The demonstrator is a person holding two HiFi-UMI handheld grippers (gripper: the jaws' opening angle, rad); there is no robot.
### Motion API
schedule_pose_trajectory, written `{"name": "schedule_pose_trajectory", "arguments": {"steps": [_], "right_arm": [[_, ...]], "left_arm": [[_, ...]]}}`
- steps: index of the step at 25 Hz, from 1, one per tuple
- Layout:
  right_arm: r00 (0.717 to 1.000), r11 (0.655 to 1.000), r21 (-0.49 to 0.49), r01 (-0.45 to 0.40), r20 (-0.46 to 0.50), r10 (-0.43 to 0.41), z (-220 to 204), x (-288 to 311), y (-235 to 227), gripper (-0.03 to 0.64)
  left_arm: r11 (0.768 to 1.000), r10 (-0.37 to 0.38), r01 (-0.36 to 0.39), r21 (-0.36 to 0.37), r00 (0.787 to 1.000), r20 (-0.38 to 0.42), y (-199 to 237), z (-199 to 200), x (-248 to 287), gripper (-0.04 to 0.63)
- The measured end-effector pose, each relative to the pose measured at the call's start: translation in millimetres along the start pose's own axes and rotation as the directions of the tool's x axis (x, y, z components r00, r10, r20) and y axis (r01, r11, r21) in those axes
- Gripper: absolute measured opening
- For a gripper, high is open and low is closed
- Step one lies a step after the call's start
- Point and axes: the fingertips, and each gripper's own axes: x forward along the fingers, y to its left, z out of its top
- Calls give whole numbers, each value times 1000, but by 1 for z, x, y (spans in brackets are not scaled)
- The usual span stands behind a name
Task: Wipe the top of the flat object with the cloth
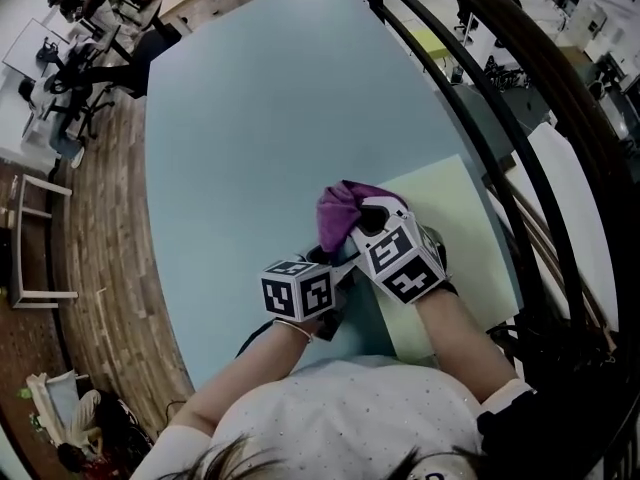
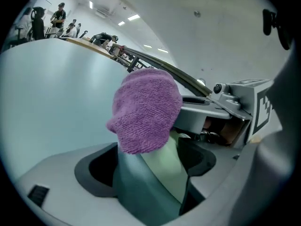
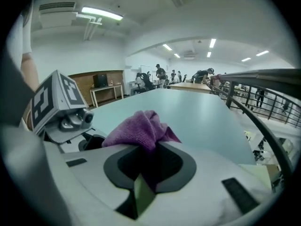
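Observation:
A purple cloth (image 1: 338, 213) is bunched in my right gripper (image 1: 352, 226), whose jaws are shut on it at the left edge of a pale green flat sheet (image 1: 450, 208) lying on the light blue table (image 1: 250, 118). The right gripper view shows the cloth (image 3: 138, 128) squeezed between the dark pads of the right gripper (image 3: 148, 166). My left gripper (image 1: 335, 260) sits just left of it, touching distance away. In the left gripper view the left gripper (image 2: 148, 166) has its jaws wide apart, and the cloth (image 2: 146, 109) hangs ahead of them without touching the pads.
A black metal railing (image 1: 500, 118) runs along the table's right side. Wooden floor (image 1: 100, 218) lies to the left, with a white frame (image 1: 30, 238) and office chairs (image 1: 70, 78) beyond. People stand far off at the back of the room.

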Motion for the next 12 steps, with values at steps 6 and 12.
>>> {"name": "schedule_pose_trajectory", "arguments": {"steps": [6,12], "right_arm": [[997,985,148,83,-16,-81,-11,-14,-38,52],[979,957,208,202,-51,-195,-37,-47,-83,51]], "left_arm": [[1000,11,-11,13,1000,17,2,5,-1,397],[1000,16,-16,15,1000,25,-2,0,-2,400]]}}
